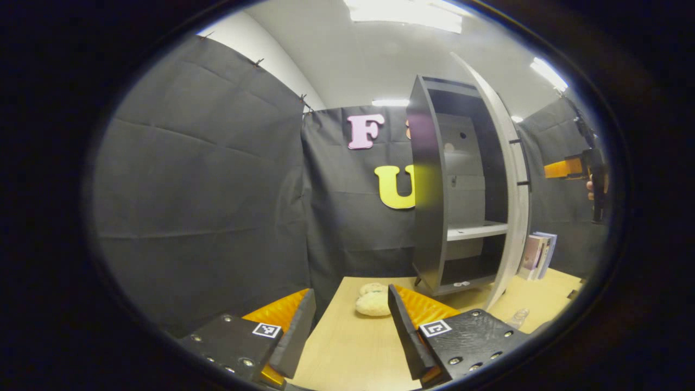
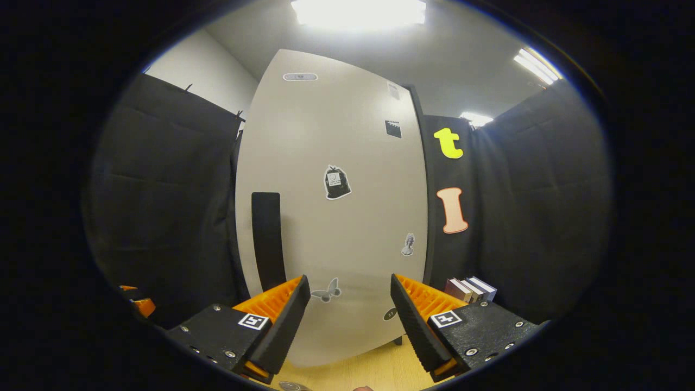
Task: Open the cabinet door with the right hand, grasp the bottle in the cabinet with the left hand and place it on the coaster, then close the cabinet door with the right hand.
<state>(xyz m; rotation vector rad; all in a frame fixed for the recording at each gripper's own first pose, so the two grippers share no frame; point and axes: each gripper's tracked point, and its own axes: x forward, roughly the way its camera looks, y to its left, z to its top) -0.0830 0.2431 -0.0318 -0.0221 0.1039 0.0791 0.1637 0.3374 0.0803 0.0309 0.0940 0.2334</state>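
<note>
Standing open over the wooden surface (image 1: 347, 347), the left claw (image 1: 350, 320) has a wide gap between its two fingers and nothing in it. Ahead of it, just past the fingertips, lies a pale, lumpy soft thing (image 1: 373, 300). Farther ahead and to the claw's right stands the dark cabinet (image 1: 429, 195). Its white door (image 1: 513, 217) is swung wide open, so the shelves inside show. One light shelf (image 1: 476, 231) sits about halfway down, and I cannot see a bottle on it. Low down to the right of this claw, just beyond its right finger, a clear bottle (image 1: 519, 317) rests on the surface, and I cannot tell what is under it. Some books (image 1: 537, 254) lean behind the door. Far off to the right, up high, a hand holds the other claw (image 1: 589, 174).

From the right claw (image 2: 350, 315), the white door (image 2: 336, 206) is right in front and very close. This claw is also wide open and holds nothing. The black handle (image 2: 267, 239) runs up the door just above and ahead of its left finger, not touching it. Little stickers (image 2: 336, 182) dot the door. A few books (image 2: 471, 288) stand to the claw's right, past the door's edge.
</note>
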